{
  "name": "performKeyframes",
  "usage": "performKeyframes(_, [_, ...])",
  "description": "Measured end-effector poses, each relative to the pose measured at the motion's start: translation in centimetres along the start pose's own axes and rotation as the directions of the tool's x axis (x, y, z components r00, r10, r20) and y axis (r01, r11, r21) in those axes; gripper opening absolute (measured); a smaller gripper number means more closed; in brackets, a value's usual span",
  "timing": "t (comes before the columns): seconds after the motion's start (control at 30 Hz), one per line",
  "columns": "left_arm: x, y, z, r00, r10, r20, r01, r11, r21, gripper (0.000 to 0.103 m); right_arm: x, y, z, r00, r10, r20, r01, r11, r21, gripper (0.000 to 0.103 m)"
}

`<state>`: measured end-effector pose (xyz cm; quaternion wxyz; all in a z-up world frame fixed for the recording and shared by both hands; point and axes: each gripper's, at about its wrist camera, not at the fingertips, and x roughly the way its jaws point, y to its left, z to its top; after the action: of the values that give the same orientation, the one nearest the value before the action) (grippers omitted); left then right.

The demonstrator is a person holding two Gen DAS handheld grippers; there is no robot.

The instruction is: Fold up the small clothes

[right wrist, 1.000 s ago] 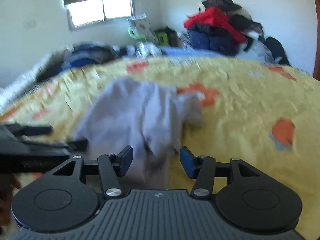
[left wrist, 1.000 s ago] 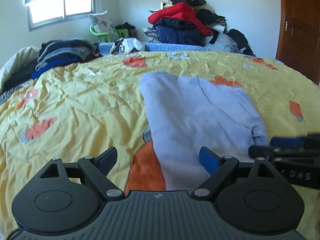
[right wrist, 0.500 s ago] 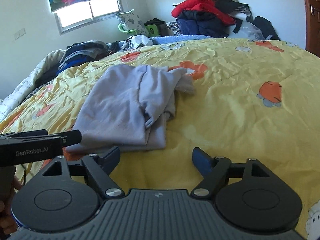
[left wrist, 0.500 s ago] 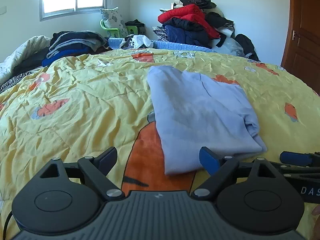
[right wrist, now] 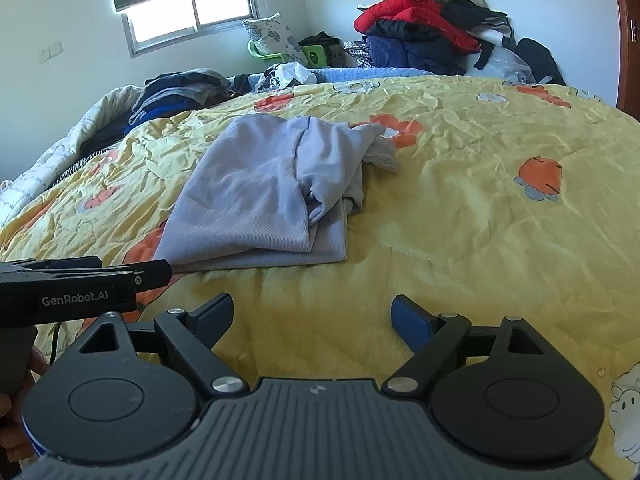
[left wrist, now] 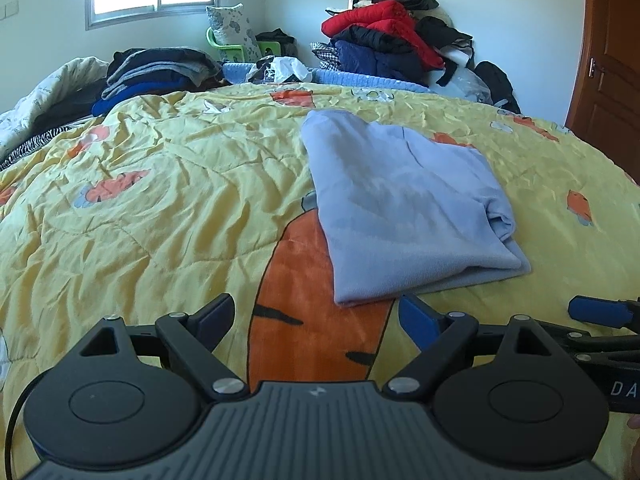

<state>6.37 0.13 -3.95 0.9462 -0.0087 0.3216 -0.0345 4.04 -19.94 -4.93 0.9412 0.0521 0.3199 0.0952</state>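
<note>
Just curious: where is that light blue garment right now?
The light blue garment lies on the yellow quilt, just ahead of both open tools, with the clothes pile against the far wall behind it.

Your left gripper and right gripper sit level side by side, jaws spread wide, holding nothing.

Garment on quilt; clothes pile behind.
</note>
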Motion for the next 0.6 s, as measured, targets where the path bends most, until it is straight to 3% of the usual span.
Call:
performKeyframes(0.33, [-0.5, 0.6, -2.3, 1.000, 0.030, 0.007, -0.030, 1.000, -0.005, 0.090, -0.8, 0.9, -1.2, 1.000, -0.020, -0.007, 0.020, 0.998, -0.061, 0.096])
performKeyframes(0.43, [-1.0, 0.6, -2.8, 0.998, 0.053, 0.018, -0.053, 0.998, 0.018, 0.101, -1.0, 1.1, -1.6, 1.000, -0.028, -0.013, 0.027, 0.997, -0.075, 0.098])
performKeyframes(0.6, [-1.2, 1.3, -3.0, 0.997, 0.079, 0.014, -0.079, 0.997, 0.009, 0.102, -1.2, 1.8, -2.1, 0.998, -0.054, -0.019, 0.052, 0.993, -0.109, 0.102])
